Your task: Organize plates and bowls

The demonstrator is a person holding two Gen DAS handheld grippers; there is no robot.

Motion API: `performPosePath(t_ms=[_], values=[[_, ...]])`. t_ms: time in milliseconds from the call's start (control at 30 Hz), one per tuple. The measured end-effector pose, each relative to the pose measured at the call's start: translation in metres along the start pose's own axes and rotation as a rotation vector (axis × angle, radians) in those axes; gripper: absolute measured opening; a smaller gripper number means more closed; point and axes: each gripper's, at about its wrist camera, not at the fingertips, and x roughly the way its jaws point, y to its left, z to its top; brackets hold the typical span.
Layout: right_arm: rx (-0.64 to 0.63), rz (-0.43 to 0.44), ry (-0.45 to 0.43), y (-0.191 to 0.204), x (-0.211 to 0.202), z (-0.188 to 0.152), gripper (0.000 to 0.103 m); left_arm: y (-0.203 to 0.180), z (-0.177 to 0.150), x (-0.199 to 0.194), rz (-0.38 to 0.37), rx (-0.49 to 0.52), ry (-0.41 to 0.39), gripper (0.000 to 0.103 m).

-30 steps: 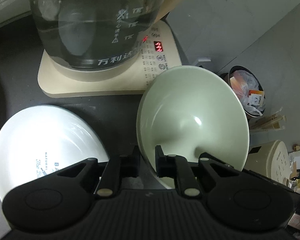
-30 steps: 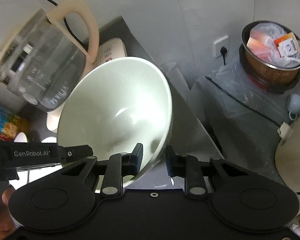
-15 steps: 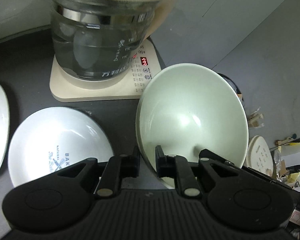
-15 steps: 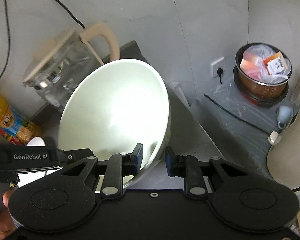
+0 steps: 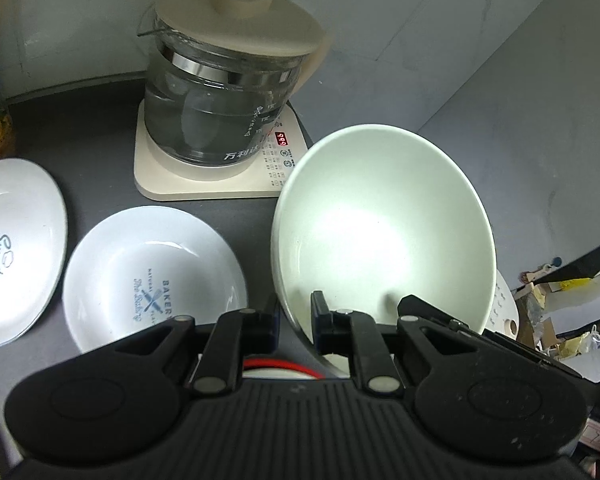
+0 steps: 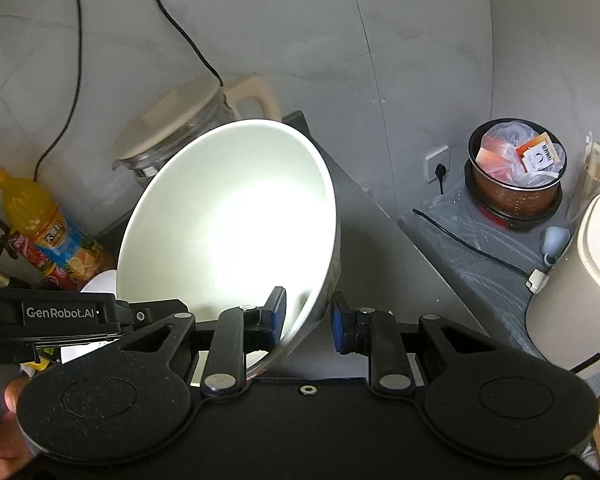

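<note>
A pale green bowl (image 5: 384,224) hangs tilted above the dark counter, held by both grippers on opposite sides of its rim. My left gripper (image 5: 295,316) is shut on its near rim. My right gripper (image 6: 308,318) straddles the rim of the same bowl (image 6: 228,224); its left pad touches the inside, its right pad stands off the outside. A white plate with blue "Bakery" print (image 5: 152,276) lies on the counter left of the bowl. Another white plate with "Sweet" print (image 5: 16,248) lies further left.
A glass kettle on a cream base (image 5: 224,96) stands behind the plates. An orange drink bottle (image 6: 48,228) stands at the back left. Off the counter's right edge are a lined bin (image 6: 516,176) and a cream appliance (image 6: 576,280). A red-rimmed item (image 5: 276,366) shows under my left gripper.
Both grippers have risen and drawn back with the green bowl, so the kettle and plates look smaller and lower. The second white plate has come into view at left.
</note>
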Motion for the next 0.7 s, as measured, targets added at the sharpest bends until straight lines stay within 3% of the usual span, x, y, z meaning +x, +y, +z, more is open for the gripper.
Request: performPosePath(t_ms=[400, 700], values=[[0.026, -0.025, -0.025, 0.023, -0.036, -0.03, 0.024, 0.012, -0.034, -0.041, -0.035, 0.028, -0.018, 0.013], [0.033, -0.046, 0.011, 0.035, -0.045, -0.057, 0.024, 0.031, -0.06, -0.05, -0.048, 0.014, 0.002, 0.013]])
